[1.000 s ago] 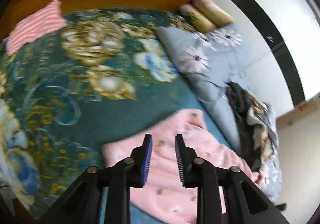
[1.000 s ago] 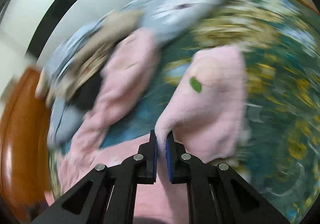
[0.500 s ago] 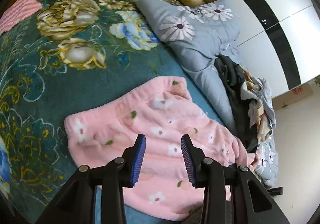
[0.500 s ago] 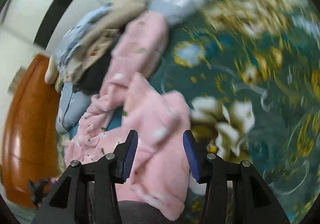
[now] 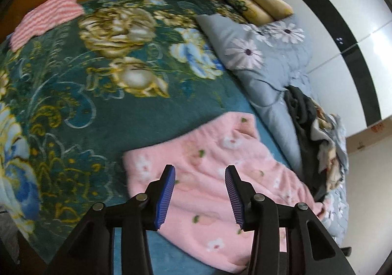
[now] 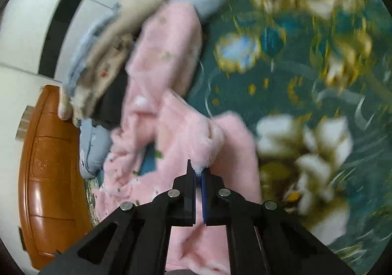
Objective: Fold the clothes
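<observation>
Pink fleece pajamas (image 5: 215,177) lie spread on the bedspread (image 5: 98,108) near the bed's right edge, beside the gray quilt (image 5: 264,66) and a pile of clothes (image 5: 316,132). I see my left gripper (image 5: 200,191) angled down above them, jaws wide, holding nothing. My right gripper (image 6: 199,177) points forward with its jaws clamped on a bunched fold of the pajamas; that view is blurred.

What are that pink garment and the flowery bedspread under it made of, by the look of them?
The pink garment looks like plush fleece: in the right wrist view a fuzzy, matte nap shows where the right gripper pinches it. The bedspread seems a soft printed plush blanket, matte with a short pile, though blur leaves the weave unclear.
</observation>
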`<state>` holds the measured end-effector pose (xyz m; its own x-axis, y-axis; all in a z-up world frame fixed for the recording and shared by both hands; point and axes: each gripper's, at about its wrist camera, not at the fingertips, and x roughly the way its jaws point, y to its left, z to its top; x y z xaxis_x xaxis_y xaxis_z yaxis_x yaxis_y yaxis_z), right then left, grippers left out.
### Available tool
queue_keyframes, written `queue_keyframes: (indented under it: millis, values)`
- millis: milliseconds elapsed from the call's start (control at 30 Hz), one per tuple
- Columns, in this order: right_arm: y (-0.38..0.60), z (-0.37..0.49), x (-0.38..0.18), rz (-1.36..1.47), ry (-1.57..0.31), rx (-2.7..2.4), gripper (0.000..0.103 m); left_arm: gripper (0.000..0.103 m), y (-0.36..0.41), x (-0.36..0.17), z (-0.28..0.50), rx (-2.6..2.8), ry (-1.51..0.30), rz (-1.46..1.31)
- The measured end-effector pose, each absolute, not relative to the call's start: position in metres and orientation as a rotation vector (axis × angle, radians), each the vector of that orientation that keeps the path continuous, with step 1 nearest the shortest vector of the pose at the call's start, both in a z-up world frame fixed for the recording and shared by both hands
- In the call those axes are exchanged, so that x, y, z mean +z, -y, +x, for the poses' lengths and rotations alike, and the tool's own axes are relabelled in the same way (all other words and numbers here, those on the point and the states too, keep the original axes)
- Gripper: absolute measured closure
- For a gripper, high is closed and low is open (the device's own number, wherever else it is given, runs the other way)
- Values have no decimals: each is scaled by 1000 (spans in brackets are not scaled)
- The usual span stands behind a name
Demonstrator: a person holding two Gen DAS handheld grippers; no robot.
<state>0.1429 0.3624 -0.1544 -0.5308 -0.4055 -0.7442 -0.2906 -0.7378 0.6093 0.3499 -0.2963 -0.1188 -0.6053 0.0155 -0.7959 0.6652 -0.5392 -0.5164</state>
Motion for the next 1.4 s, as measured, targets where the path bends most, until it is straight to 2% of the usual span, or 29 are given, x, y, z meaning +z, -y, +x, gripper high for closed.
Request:
queue_keyframes:
  millis: [167, 300, 567, 667, 700, 800, 900, 1033, 1167, 1267, 1367, 1400]
  values:
    - [-450, 192, -100, 1388, 974, -2830, 100, 51, 308, -143, 368, -2089, -1234, 1096]
    - [-520, 239, -126, 1554, 1178, -2909, 100, 45, 309, -169, 368, -2042, -1229, 1126]
    - [-518, 259, -143, 1631, 1303, -2890, 100, 44, 321, -214, 352, -1970, -1175, 1166]
    - [-516, 266, -148, 1657, 1347, -2882, 100, 49, 322, -216, 345, -2000, -1173, 1165]
    - [-516, 269, -150, 1666, 1362, -2879, 100, 70, 321, -215, 342, -2006, -1143, 1187]
    - [-514, 276, -156, 1692, 1406, -2870, 100, 84, 318, -209, 335, -2036, -1072, 1213]
    - [-508, 270, -134, 1643, 1313, -2919, 100, 86, 319, -190, 332, -2076, -1025, 1174]
    - [-499, 260, -102, 1568, 1175, -2983, 100, 86, 323, -147, 339, -2182, -1060, 1027]
    - [-497, 264, -81, 1504, 1045, -3046, 100, 86, 323, -120, 373, -2290, -1034, 909]
    - [-507, 286, -104, 1617, 1023, -3047, 100, 86, 325, -162, 400, -2172, -994, 1020]
    - [-519, 313, -147, 1764, 1180, -2971, 100, 86, 326, -207, 420, -2010, -1050, 1101]
    - [-521, 320, -157, 1786, 1221, -2951, 100, 86, 323, -208, 419, -2005, -1034, 1098]
